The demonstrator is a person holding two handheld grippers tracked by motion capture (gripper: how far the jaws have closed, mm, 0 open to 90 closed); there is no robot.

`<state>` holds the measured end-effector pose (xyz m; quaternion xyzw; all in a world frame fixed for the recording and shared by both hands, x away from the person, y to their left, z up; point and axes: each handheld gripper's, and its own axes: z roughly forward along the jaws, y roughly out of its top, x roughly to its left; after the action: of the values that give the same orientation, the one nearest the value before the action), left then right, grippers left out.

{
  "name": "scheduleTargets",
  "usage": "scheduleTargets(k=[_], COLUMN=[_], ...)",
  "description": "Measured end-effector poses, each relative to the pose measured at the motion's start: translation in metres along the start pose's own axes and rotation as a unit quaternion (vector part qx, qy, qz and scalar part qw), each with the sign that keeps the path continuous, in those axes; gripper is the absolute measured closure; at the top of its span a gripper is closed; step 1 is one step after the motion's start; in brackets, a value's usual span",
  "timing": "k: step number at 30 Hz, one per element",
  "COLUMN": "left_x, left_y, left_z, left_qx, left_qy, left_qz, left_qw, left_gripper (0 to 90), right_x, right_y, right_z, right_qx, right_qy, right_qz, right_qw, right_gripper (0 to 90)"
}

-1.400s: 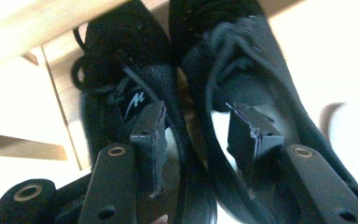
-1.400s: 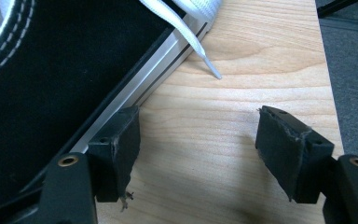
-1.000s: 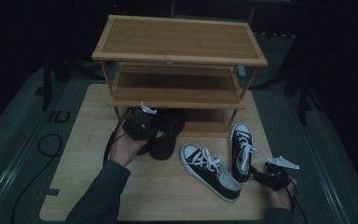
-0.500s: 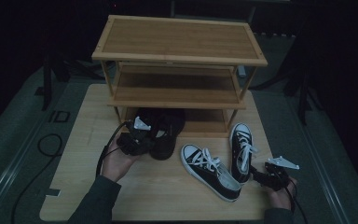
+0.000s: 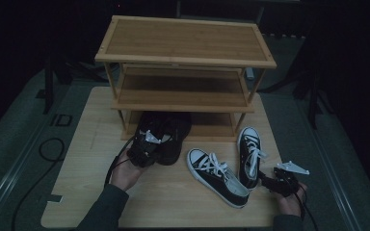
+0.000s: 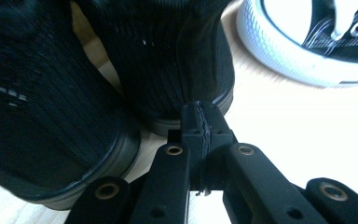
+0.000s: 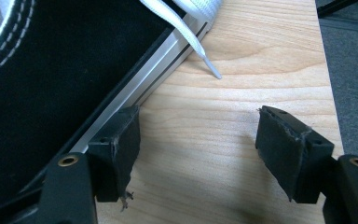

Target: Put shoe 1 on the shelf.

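We are putting shoes away on the wooden shoe rack [image 5: 185, 62], and so far none of them sit on its shelves that we can see. All three shelves look bare. Two black shoes [image 5: 166, 134] stand side by side on the desk [image 5: 86, 144], just in front of the rack's lowest shelf. Two black and white sneakers [image 5: 217, 175] lie on the desk too, more to the right, one flat and one turned on its side.

Our left hand-held gripper [image 5: 147, 144] is at the heel of the right black shoe [image 6: 168, 51]. Its jaws have just been closing and are now pressed tight together. In the left gripper view they meet right at the back edge of the shoe's heel, so we think they pinch a bit of the heel, but it is hard to be sure.

Our right hand-held gripper [image 5: 275, 182] rests low on the desk, next to the sneaker on its side [image 7: 51, 70]. Its jaws are wide apart and hold nothing. One jaw is just beside the sneaker's white sole.

So we are at the start. We still need to lift all four shoes and set them on the rack.
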<state>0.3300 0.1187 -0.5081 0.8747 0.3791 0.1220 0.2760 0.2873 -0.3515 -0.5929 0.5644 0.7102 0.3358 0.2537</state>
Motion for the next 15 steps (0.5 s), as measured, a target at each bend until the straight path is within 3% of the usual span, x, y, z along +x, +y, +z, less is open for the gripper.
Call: scheduleTargets(k=[4,15], left_x=[-0.002,-0.002], left_y=[-0.005,-0.017], left_z=[0.010,0.032], left_qx=[0.019,0.056], left_qy=[0.006,0.004], left_qz=[0.010,0.010], left_qw=[0.9997,0.9984], left_gripper=[90.0,90.0], right_x=[0.000,0.000], right_y=[0.000,0.000], right_z=[0.000,0.000], right_qx=[0.000,0.000], right_qy=[0.000,0.000], right_qz=[0.000,0.000], right_qw=[1.0000,1.0000], right_gripper=[30.4,30.4])
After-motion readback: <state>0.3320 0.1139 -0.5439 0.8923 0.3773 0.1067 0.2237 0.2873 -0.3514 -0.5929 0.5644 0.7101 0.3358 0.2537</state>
